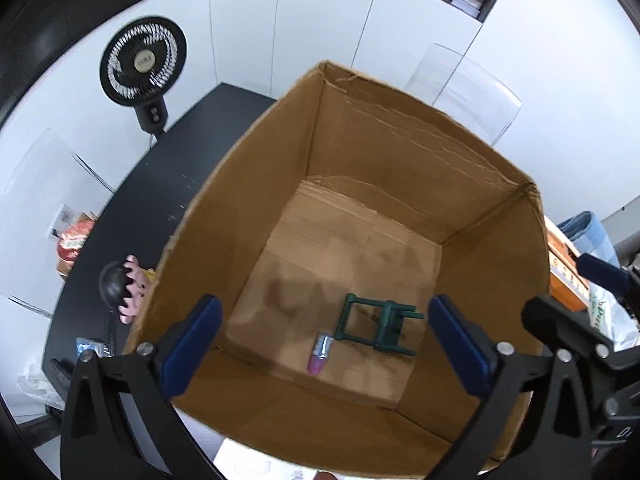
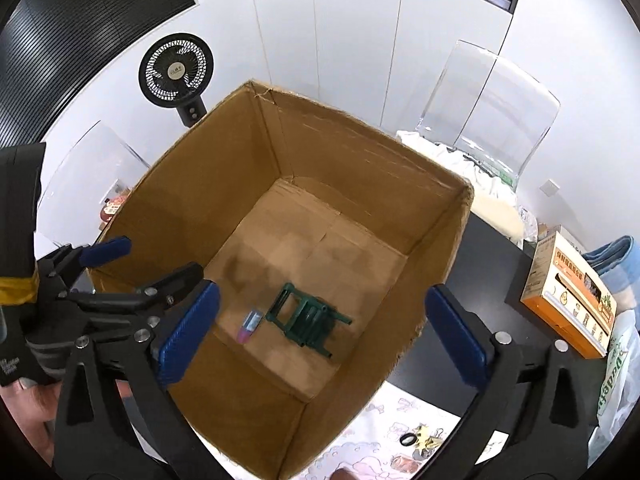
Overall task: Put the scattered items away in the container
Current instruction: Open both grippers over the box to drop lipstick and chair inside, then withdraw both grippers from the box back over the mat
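Note:
An open cardboard box [image 1: 496, 264] stands on the black table; it also shows in the right wrist view [image 2: 436, 248]. On its floor lie a small green toy chair [image 1: 378, 326] on its side and a pink-and-silver lipstick tube [image 1: 320, 354]; both also show in the right wrist view, the chair [image 2: 306, 322] and the tube [image 2: 250, 326]. My left gripper [image 1: 326, 346] is open and empty above the box. My right gripper [image 2: 322, 330] is open and empty above the box. The left gripper's fingers [image 2: 106, 252] show at the left of the right wrist view.
A pink-and-black doll figure [image 1: 126, 290] and a small blue packet [image 1: 86, 346] lie on the table left of the box. An orange carton [image 2: 572, 296] stands right of it. A patterned cloth [image 2: 404, 436] with small items lies at the front. A fan [image 1: 144, 66] and clear chairs [image 2: 492, 108] stand behind.

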### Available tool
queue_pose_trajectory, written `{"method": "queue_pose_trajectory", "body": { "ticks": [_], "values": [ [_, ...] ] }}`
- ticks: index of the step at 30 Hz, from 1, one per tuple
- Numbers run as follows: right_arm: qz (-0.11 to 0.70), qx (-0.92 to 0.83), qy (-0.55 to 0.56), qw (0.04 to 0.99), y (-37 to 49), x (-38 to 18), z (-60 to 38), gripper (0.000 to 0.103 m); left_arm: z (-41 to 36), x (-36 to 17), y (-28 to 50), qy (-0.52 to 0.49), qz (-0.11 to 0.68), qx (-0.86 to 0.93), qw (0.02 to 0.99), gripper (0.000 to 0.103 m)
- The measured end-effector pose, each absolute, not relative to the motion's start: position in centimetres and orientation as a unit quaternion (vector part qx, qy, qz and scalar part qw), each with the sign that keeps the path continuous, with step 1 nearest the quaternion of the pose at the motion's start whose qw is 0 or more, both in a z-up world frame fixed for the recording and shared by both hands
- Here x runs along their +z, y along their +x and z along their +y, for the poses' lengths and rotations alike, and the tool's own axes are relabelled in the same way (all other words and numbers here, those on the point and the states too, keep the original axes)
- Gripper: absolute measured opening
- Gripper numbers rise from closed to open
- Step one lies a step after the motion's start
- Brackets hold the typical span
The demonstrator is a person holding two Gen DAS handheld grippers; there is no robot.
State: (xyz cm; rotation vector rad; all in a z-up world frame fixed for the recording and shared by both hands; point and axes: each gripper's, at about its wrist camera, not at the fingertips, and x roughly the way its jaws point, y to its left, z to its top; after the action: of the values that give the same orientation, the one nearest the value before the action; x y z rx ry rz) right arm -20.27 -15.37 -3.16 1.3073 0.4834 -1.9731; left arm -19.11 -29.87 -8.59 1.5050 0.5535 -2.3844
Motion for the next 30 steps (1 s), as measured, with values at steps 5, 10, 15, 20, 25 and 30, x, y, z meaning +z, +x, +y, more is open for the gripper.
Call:
{"method": "queue_pose_trajectory", "body": {
  "ticks": [5, 10, 15, 20, 25, 30],
  "values": [
    [0.188, -0.764, 0.504, 0.355, -19.5, -2.9, -13.8, 0.103, -28.5, -6.2, -18.5, 0.507, 0.157, -0.840, 0.113, 0.103],
    [0.190, -0.774, 0.496, 0.345, -18.7, -2.1, -10.8, 0.103, -26.2, -4.4, -18.0, 0.513, 0.112, -0.844, 0.104, 0.103],
    [0.168, -0.785, 0.496, 0.331, -17.9, -1.0, -7.2, 0.103, -23.6, -3.0, -17.5, 0.506, 0.111, -0.851, 0.082, 0.103],
    [0.147, -0.794, 0.501, 0.311, -17.0, -0.6, -3.3, 0.103, -20.7, -2.6, -17.0, 0.512, 0.116, -0.848, 0.064, 0.103],
    [0.124, -0.803, 0.507, 0.289, -16.2, -0.3, 1.1, 0.103, -17.3, -2.9, -16.5, 0.521, 0.108, -0.846, 0.039, 0.103],
    [0.100, -0.811, 0.512, 0.264, -15.5, -0.4, 5.6, 0.103, -13.6, -2.9, -15.7, 0.526, 0.091, -0.845, 0.016, 0.103]
  ]
}}
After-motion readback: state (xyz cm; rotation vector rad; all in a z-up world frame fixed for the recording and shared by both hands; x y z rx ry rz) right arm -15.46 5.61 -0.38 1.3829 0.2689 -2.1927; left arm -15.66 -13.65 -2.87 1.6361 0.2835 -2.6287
